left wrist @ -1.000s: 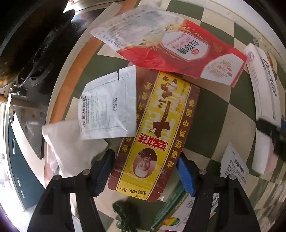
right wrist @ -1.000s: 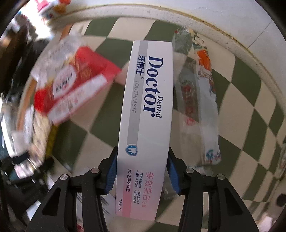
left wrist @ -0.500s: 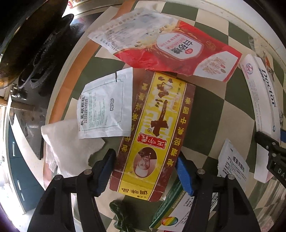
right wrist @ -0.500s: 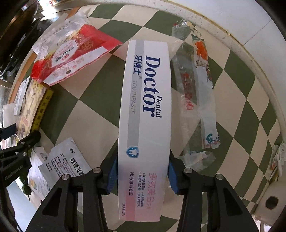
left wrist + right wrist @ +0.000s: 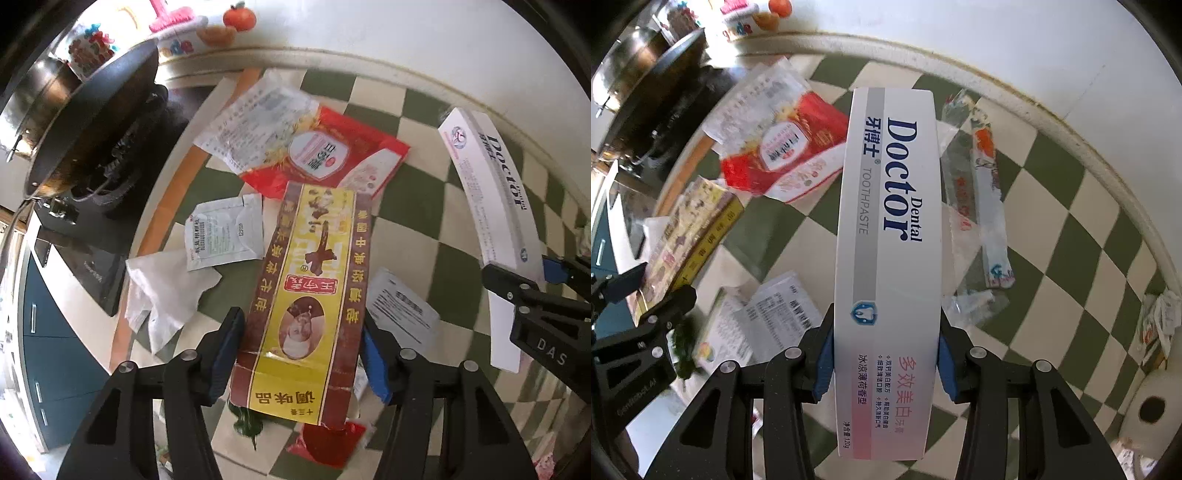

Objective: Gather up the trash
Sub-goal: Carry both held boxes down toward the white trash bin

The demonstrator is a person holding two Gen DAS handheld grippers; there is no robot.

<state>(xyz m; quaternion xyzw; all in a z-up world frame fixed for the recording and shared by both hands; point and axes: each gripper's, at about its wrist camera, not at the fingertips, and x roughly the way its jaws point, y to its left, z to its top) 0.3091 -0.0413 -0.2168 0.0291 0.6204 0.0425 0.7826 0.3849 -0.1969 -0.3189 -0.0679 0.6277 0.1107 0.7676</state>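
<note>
Left gripper (image 5: 301, 354) jaws clamp spice box (image 5: 310, 295), right gripper (image 5: 884, 354) toothpaste box (image 5: 890, 229)

Home kitchen. I worked beside a dark wok (image 5: 88, 122) on a gas stove (image 5: 107, 177), over a green-and-cream checked desk (image 5: 436, 266), with blue cabinet drawers (image 5: 40, 332) below.

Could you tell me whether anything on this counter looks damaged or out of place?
Yes. The yellow seasoning box held in the left gripper is torn and creased along its near end. Wrappers litter the checkered counter, and a green leafy scrap lies under the box.
</note>
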